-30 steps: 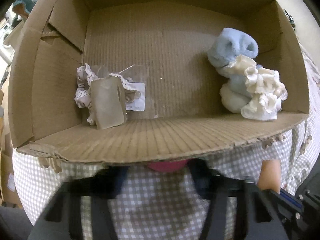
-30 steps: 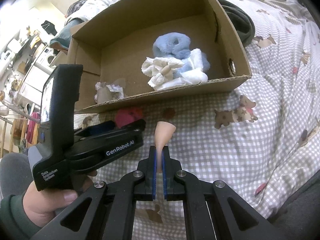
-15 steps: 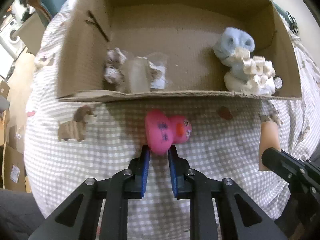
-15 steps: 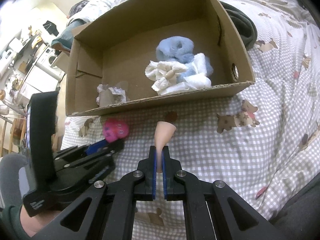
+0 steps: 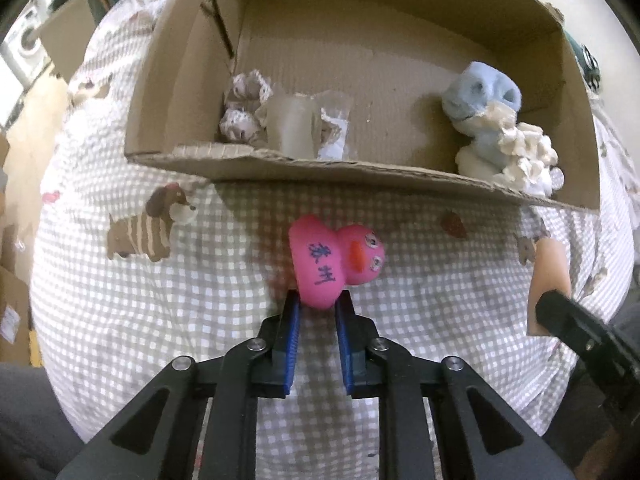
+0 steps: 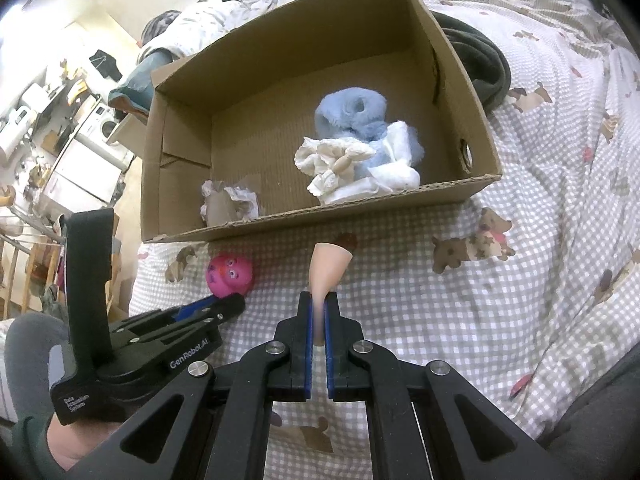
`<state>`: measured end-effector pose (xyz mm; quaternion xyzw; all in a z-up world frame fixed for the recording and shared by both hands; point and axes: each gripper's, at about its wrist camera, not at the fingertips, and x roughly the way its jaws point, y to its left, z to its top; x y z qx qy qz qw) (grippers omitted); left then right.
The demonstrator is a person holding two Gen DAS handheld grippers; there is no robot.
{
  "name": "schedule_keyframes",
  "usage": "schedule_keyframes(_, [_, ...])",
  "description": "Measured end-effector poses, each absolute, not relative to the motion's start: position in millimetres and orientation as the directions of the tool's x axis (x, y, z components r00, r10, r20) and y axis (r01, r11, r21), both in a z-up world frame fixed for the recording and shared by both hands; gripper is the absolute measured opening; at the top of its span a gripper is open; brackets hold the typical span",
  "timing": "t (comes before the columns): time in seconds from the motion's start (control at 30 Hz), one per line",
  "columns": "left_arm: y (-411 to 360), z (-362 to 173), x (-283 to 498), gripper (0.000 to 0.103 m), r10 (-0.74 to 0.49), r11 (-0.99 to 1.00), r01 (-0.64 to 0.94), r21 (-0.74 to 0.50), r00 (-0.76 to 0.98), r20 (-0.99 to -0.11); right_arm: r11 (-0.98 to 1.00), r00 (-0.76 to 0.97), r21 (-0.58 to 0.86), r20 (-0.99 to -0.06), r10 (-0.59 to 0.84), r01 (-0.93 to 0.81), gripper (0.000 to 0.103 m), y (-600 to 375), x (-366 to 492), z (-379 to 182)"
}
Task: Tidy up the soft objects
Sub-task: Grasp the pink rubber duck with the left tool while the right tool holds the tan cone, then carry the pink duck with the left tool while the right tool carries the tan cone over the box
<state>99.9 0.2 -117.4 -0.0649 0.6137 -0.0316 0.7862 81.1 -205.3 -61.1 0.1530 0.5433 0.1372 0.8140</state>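
My left gripper (image 5: 317, 305) is shut on a pink rubber duck (image 5: 334, 264) with blue writing, held over the checked bedspread just in front of the cardboard box (image 5: 360, 172). The duck (image 6: 229, 274) and the left gripper (image 6: 224, 303) also show in the right wrist view. My right gripper (image 6: 319, 300) is shut on a peach-coloured squashed soft sponge (image 6: 328, 272), which also shows at the right in the left wrist view (image 5: 548, 280). Inside the box (image 6: 360, 208) lie a blue and white fluffy bundle (image 6: 360, 140) and a packaged lace item (image 6: 230, 204).
The box sits on a bed with a checked dog-print cover (image 6: 520, 280). A dark garment (image 6: 480, 64) lies behind the box's right wall. Room furniture and appliances (image 6: 80, 140) stand beyond the bed's left edge.
The left gripper has pulled back from the box's front edge with the pink duck in it, so the box looks farther away. The right gripper has held still with the sponge.
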Motion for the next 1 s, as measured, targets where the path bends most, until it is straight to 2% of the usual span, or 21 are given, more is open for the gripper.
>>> schedule_keyframes(0.03, [3.2, -121.1, 99.6, 0.026, -0.132, 0.988, -0.044, -0.146, 0.237, -0.962, 0.915, 0.369, 0.399, -0.843, 0.391, -0.056, 0.007, -204.6, 82.0, -61.8])
schedule_keyframes(0.1, [6.9, -124.2, 101.5, 0.046, -0.135, 0.986, -0.061, -0.153, 0.238, -0.962, 0.913, 0.361, 0.404, -0.845, 0.396, -0.055, 0.007, -202.9, 83.7, -63.8])
schedule_keyframes(0.2, [6.1, -122.2, 102.8, 0.062, -0.108, 0.99, -0.064, -0.129, 0.268, -0.957, 0.909, 0.353, 0.414, -0.844, 0.405, -0.053, 0.007, -200.6, 85.5, -66.6])
schedule_keyframes(0.23, [4.3, -121.8, 107.0, 0.063, -0.094, 0.992, -0.059, -0.114, 0.274, -0.957, 0.907, 0.351, 0.417, -0.843, 0.408, -0.052, 0.007, -200.1, 86.1, -67.4])
schedule_keyframes(0.4, [0.4, -126.4, 124.0, 0.063, -0.067, 0.995, -0.046, -0.085, 0.297, -0.953, 0.905, 0.34, 0.423, -0.845, 0.413, -0.047, 0.007, -197.8, 88.8, -72.1])
schedule_keyframes(0.87, [-6.7, -137.3, 161.2, 0.064, -0.103, 0.995, 0.018, -0.102, 0.312, -0.945, 0.914, 0.324, 0.404, -0.863, 0.388, -0.019, 0.007, -200.1, 91.8, -80.9])
schedule_keyframes(0.9, [-3.9, -139.6, 164.7, 0.061, -0.111, 0.994, 0.015, -0.112, 0.315, -0.943, 0.916, 0.324, 0.4, -0.865, 0.384, -0.019, 0.007, -200.1, 91.8, -81.4])
schedule_keyframes(0.93, [-1.4, -140.7, 166.3, 0.053, -0.116, 0.993, 0.015, -0.118, 0.323, -0.939, 0.917, 0.324, 0.398, -0.866, 0.382, -0.017, 0.007, -200.7, 91.5, -81.6])
schedule_keyframes(0.97, [-0.3, -142.1, 167.8, 0.041, -0.123, 0.992, 0.023, -0.122, 0.32, -0.939, 0.918, 0.325, 0.397, -0.866, 0.38, -0.015, 0.007, -201.3, 91.2, -81.9])
schedule_keyframes(1.0, [-0.1, -142.2, 168.8, 0.041, -0.123, 0.992, 0.029, -0.12, 0.306, -0.944, 0.918, 0.326, 0.395, -0.867, 0.377, -0.011, 0.007, -202.1, 91.0, -82.1])
